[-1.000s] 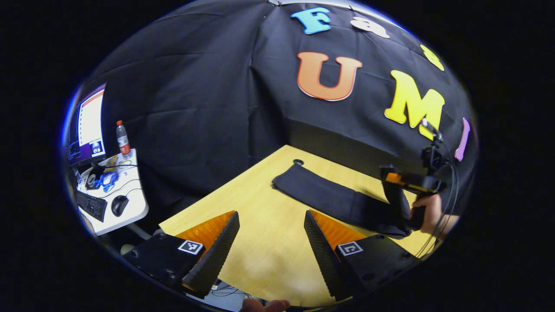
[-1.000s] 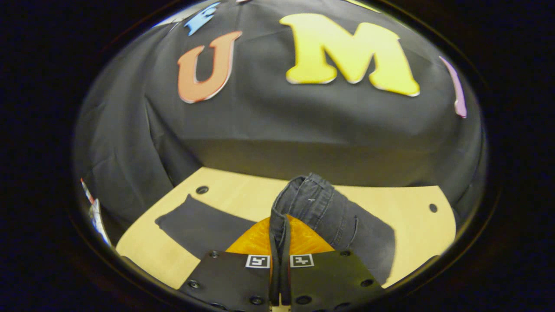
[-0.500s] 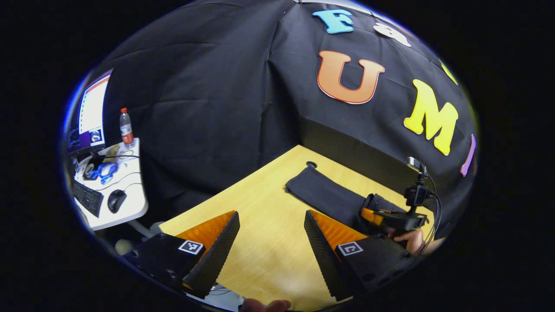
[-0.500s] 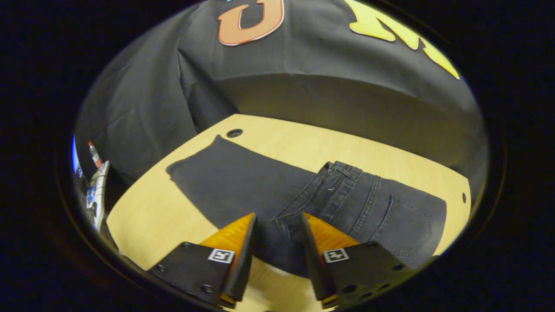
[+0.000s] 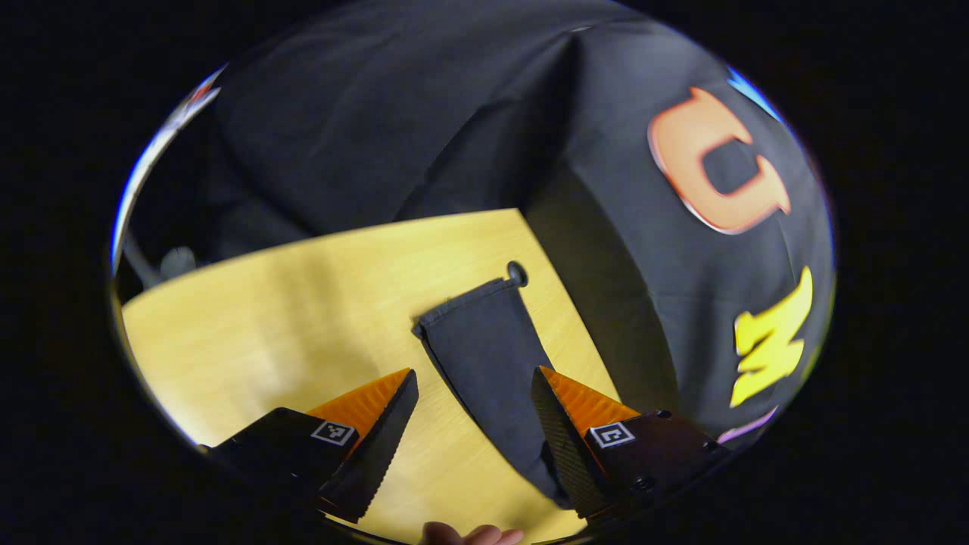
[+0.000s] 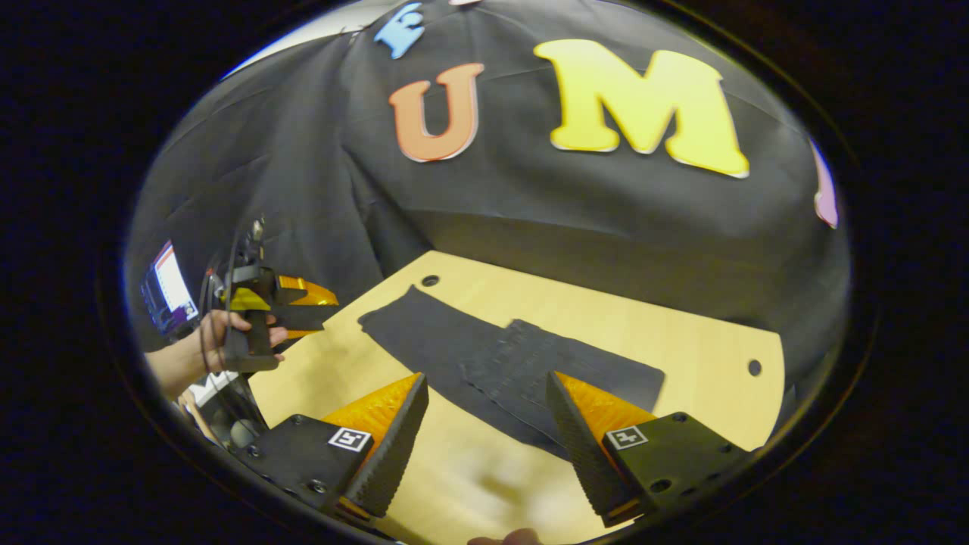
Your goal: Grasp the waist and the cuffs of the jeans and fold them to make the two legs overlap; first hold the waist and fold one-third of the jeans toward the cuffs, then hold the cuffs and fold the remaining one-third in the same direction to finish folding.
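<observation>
Partly blurred jeans (image 6: pixel 484 356), waist folded.

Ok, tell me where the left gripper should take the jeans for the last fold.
Probably the cuff end, lying flat near the table hole. The left gripper is open above that leg; come down over the hem edge, one finger sliding underneath.

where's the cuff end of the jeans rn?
In the left gripper view the cuff end of the jeans lies flat on the table, just short of the round hole near the far edge, ahead of the open left gripper.
</observation>
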Demonstrator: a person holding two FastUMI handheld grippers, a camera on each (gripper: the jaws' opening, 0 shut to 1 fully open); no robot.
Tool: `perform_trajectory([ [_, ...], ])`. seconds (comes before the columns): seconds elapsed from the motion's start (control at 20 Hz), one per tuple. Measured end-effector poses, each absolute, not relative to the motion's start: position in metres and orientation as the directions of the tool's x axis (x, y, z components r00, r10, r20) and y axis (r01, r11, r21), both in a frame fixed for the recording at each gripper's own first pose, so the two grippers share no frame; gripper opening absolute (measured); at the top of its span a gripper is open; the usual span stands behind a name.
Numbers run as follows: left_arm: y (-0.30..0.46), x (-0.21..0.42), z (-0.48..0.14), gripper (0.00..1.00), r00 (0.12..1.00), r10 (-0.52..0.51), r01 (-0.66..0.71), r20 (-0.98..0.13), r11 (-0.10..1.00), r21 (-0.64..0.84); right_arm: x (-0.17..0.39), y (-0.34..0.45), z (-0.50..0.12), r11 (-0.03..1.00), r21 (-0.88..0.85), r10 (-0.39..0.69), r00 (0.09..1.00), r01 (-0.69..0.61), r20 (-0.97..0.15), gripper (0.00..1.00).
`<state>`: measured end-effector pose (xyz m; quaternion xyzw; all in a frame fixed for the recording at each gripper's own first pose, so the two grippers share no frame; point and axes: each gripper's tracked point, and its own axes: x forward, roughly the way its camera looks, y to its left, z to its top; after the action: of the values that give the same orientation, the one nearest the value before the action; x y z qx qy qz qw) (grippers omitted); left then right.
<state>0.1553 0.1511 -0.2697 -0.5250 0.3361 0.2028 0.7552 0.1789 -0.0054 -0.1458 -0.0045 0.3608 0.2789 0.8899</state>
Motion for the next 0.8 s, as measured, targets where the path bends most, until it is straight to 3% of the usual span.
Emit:
perform_trajectory([
  [0.15,0.15,0.165,-0.284,1.0,0.623,-0.093,-0.737,-0.776,0.263,-0.623,0.183,-0.077,-0.134,0.899,0.242,0.427,0.607,-0.366,-0.67,0.96],
  [0.3,0.156,0.172,-0.304,0.96,0.569,-0.103,-0.785,-0.816,0.227,-0.576,0.19,-0.14,-0.141,0.942,0.257,0.335,0.622,-0.215,-0.708,0.93],
  [0.35,0.157,0.172,-0.308,0.96,0.553,-0.104,-0.797,-0.827,0.224,-0.561,0.19,-0.156,-0.142,0.95,0.255,0.31,0.626,-0.179,-0.715,0.97],
  [0.5,0.16,0.177,-0.307,0.94,0.534,-0.083,-0.805,-0.841,0.253,-0.536,0.19,-0.182,-0.145,0.961,0.247,0.267,0.634,-0.123,-0.725,0.93],
  [0.55,0.16,0.178,-0.305,0.96,0.517,-0.076,-0.813,-0.853,0.269,-0.517,0.189,-0.185,-0.147,0.962,0.248,0.263,0.635,-0.115,-0.727,0.98],
  [0.65,0.158,0.187,-0.308,0.96,0.5,-0.07,-0.818,-0.863,0.291,-0.497,0.188,-0.185,-0.152,0.961,0.253,0.266,0.625,-0.111,-0.734,0.98],
  [0.75,0.156,0.193,-0.311,0.96,0.484,-0.066,-0.817,-0.873,0.323,-0.477,0.19,-0.185,-0.159,0.961,0.257,0.267,0.615,-0.107,-0.742,0.93],
  [0.8,0.154,0.193,-0.313,0.96,0.463,-0.057,-0.823,-0.885,0.344,-0.452,0.191,-0.186,-0.162,0.96,0.259,0.266,0.613,-0.103,-0.744,0.98],
])
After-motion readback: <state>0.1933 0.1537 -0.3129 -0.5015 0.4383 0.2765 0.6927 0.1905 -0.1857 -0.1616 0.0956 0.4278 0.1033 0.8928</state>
